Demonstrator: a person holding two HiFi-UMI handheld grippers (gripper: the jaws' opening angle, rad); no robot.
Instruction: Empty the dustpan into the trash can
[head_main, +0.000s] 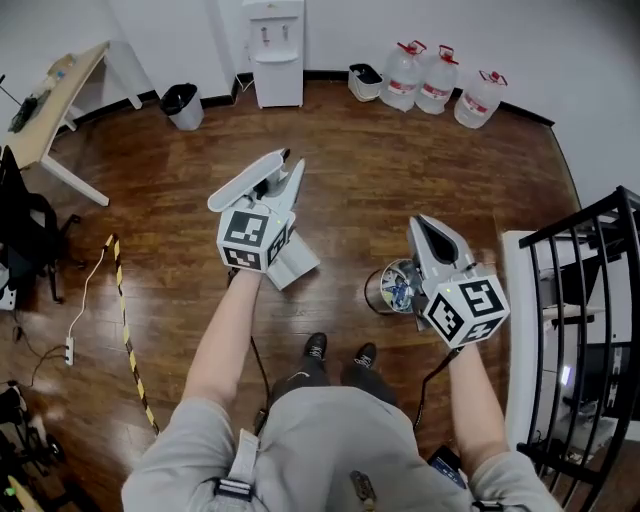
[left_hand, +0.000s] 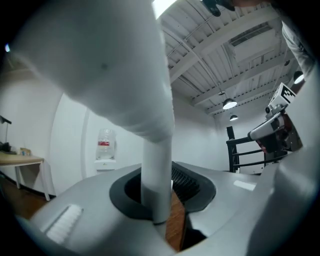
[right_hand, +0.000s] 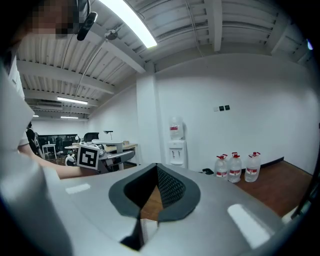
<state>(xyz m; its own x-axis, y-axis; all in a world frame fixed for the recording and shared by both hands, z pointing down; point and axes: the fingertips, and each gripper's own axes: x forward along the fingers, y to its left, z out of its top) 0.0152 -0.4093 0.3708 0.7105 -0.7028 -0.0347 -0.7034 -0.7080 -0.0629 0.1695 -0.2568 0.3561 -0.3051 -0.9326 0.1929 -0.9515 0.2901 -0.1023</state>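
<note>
Dustpan (head_main: 296, 262) of white plastic, one only, is up off the floor in our left gripper (head_main: 278, 170), to the left of the small round steel trash can (head_main: 385, 290) and not over it. We count one such can, open-topped with blue and white litter inside, and two grippers. The left gripper is clamped on the dustpan's round white handle (left_hand: 157, 175), which stands upright between its jaws and broadens above them. Our right gripper (head_main: 428, 228) has its jaws drawn together on nothing. In the head view it overlaps the can's right rim.

Far beyond the can, along the white wall, we count three clear water jugs (head_main: 437, 80) with red caps. To their left stands one low white bin with a dark liner (head_main: 365, 80), then one white water dispenser (head_main: 275, 50), then one grey bin with a black liner (head_main: 183, 105). One pale wooden bench (head_main: 55, 95) on white legs stands far left of the can. One yellow-and-black striped strip (head_main: 125, 330) and one white power strip (head_main: 68, 350) lie well left of it. One black metal railing (head_main: 590, 300) rises to the can's right. Our two black shoes (head_main: 315, 347) stand just on our side of it.

The floor (head_main: 400, 170) is dark, glossy wooden planking. The ceiling (right_hand: 225, 30) is white and ribbed with beams, with a long strip light (right_hand: 127, 22).

The dustpan looks smooth and clean. Its flat pan shows beside the left gripper's marker cube, with a ribbed edge at one corner.
</note>
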